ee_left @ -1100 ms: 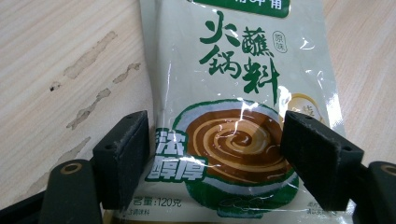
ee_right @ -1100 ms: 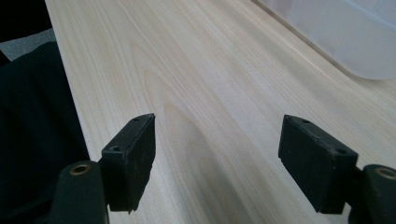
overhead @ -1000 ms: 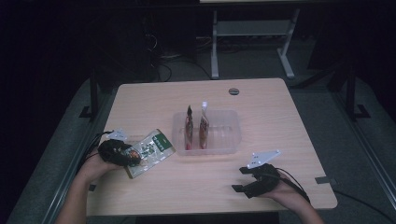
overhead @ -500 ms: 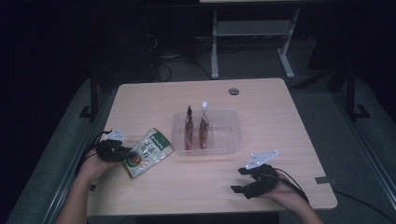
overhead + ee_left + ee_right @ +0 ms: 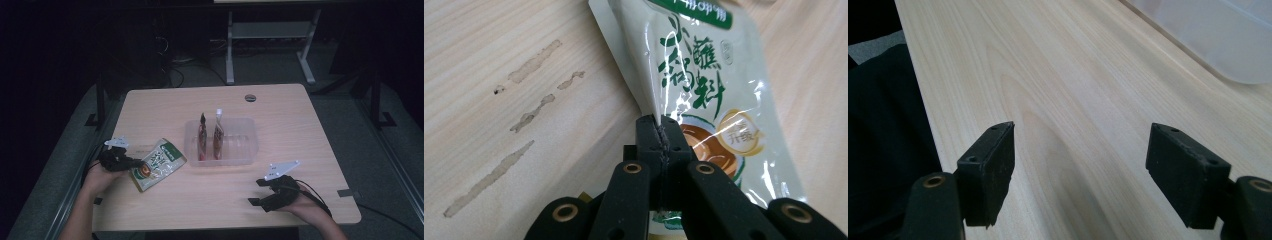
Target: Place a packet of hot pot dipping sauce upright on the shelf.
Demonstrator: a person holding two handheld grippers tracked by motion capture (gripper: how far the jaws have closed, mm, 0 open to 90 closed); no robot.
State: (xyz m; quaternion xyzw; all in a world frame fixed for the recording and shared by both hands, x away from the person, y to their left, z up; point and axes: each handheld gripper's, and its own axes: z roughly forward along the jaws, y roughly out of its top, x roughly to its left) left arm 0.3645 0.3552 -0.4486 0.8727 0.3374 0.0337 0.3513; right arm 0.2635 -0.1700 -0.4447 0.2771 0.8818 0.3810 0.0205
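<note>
Tabletop: pale wood-grain laminate table (image 5: 280, 200), rectangular with rounded corners, a small dark round grommet (image 5: 250, 97) set near its far edge. In the left gripper view the wood carries a line of dried pale streaks (image 5: 524, 120) running diagonally to the left of the jaws.

Left gripper (image 5: 134, 163), near the table's left edge, has just been closing its jaws; they now pinch the edge of the flat cream-and-green printed foil pouch (image 5: 157, 165), which the left gripper view (image 5: 659, 132) shows folded up into the seam between the pads. The rest of the pouch (image 5: 704, 100) lies on the wood, slanting away from the jaws toward the clear rectangular plastic tray (image 5: 245, 150) at the table's centre. Two slim dark-red sachets (image 5: 210, 137) stand upright in the left half of that tray.

Right gripper (image 5: 255, 195) rests near the front right of the table, jaws apart with bare wood between them (image 5: 1078, 170); a corner of the tray (image 5: 1218, 45) shows beyond.

Room: dim, dark floor, a white metal frame (image 5: 270, 35) behind the table, cables on the floor beside it.
</note>
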